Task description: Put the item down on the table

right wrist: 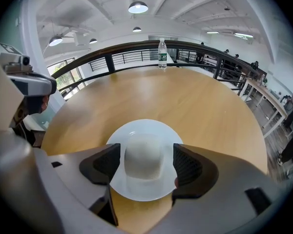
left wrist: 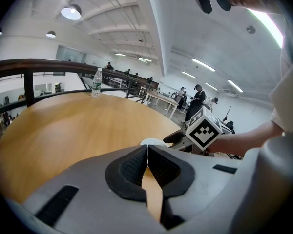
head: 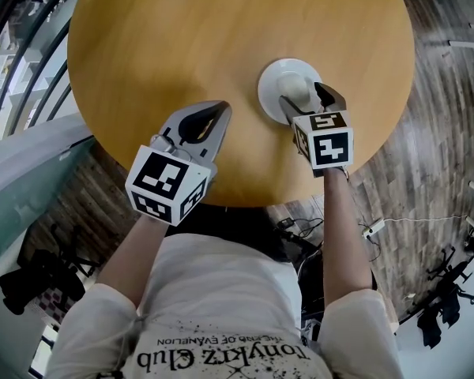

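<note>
Right gripper (right wrist: 146,156): jaws released, standing apart on either side of the raised middle of a white dish (right wrist: 145,130), with a narrow gap showing at each side. The dish lies on the round wooden desk (head: 182,38), directly between and below these jaws. Left gripper (left wrist: 147,152): jaws clenched together on nothing, above the desk's near edge; the dish sits just beyond their tips, toward the right gripper. A water bottle (right wrist: 162,53) stands upright well beyond the right jaws, at the desk's far edge.
</note>
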A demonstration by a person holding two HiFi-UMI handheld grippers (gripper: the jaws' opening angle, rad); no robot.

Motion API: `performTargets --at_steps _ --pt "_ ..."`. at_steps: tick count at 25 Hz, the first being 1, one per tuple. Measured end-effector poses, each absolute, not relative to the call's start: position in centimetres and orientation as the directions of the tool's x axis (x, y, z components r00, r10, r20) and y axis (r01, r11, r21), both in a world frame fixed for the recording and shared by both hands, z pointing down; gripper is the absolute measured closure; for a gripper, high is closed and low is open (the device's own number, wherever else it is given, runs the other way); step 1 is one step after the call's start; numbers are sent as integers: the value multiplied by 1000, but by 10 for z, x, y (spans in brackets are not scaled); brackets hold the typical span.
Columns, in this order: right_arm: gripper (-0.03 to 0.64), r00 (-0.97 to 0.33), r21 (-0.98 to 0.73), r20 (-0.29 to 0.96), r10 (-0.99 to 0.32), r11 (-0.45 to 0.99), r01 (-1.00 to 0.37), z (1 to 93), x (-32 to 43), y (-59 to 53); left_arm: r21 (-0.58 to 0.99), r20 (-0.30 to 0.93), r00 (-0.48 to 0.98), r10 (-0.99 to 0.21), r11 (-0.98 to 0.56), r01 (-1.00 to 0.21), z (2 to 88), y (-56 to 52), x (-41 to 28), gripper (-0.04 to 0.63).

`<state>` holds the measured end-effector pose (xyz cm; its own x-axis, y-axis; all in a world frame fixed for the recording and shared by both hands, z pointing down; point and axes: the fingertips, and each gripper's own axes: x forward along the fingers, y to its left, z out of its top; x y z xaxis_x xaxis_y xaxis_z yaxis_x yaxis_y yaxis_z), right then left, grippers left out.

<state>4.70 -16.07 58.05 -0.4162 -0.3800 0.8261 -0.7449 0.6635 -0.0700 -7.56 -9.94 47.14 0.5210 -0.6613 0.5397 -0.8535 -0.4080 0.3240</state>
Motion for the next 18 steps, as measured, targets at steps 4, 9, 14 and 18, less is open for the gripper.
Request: performTargets --at_steps 4,9,14,18 --pt "287 -437 -71 806 -399 668 -741 563 50 -152 311 526 528 -666 -427 -849 456 -91 -70 571" --pt "287 -467 -73 759 -453 654 -753 527 54 -136 285 520 537 -664 -458 -842 439 -81 -64 571" --pt "288 -484 -66 673 -560 606 -793 476 71 -120 257 495 557 -667 -500 -827 418 -73 -55 571" --pt "312 -487 -67 633 -602 584 -809 441 81 -94 251 488 561 -668 -508 -824 400 -56 -52 571"
